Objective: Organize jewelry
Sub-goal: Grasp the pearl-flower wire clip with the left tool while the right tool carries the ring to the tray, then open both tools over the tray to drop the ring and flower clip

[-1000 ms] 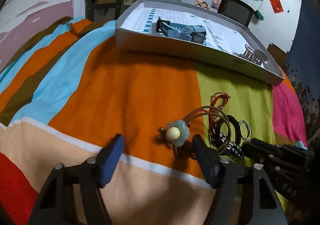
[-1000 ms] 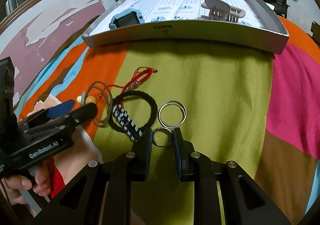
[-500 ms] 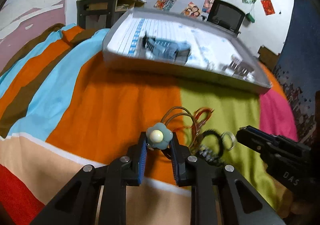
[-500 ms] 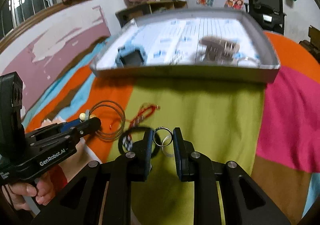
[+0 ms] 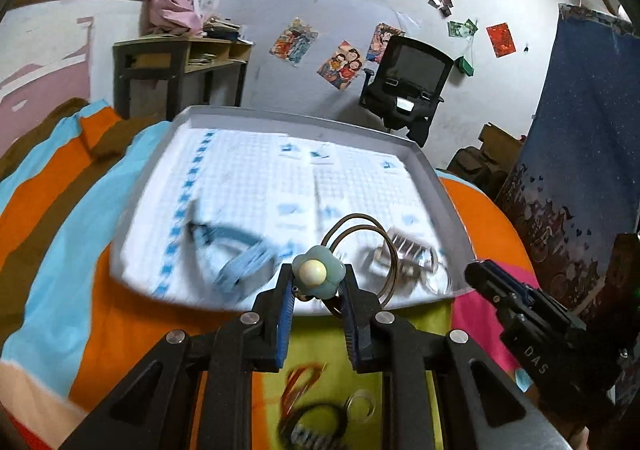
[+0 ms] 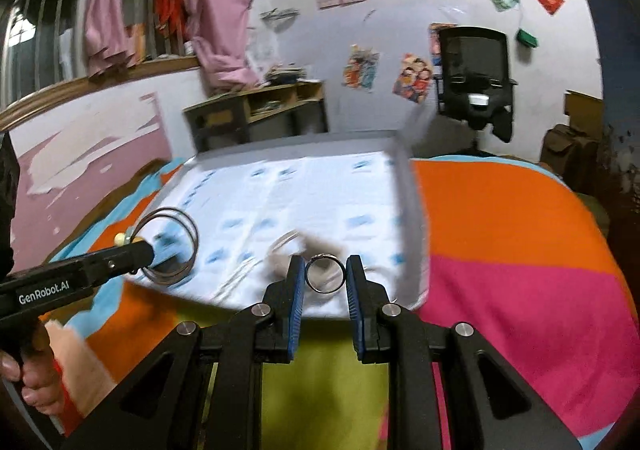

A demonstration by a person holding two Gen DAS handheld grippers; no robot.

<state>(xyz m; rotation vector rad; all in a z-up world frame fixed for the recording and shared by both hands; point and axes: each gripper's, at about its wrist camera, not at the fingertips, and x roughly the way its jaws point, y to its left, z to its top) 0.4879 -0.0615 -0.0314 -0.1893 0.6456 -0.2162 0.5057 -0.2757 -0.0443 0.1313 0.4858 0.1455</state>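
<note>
the shallow grey cardboard tray lined with blue-checked white paper (image 5: 436,186) lies on the striped bedspread, and both tools hang over its near edge. the left gripper (image 5: 318,284) pinches the pale blue flower charm with a cream bead (image 5: 317,273), its thin double wire bangle (image 5: 368,246) hanging free; light and springy, it looks best held by that solid charm. the right gripper (image 6: 325,279) is clamped across a small, hard, probably slippery silver metal ring (image 6: 325,278), both tools about level.

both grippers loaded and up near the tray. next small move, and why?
Probably lower both and release. The left gripper is clamped on the flower bracelet and the right gripper on the ring, both held over the near edge of the tray, not yet resting on its lining.
</note>
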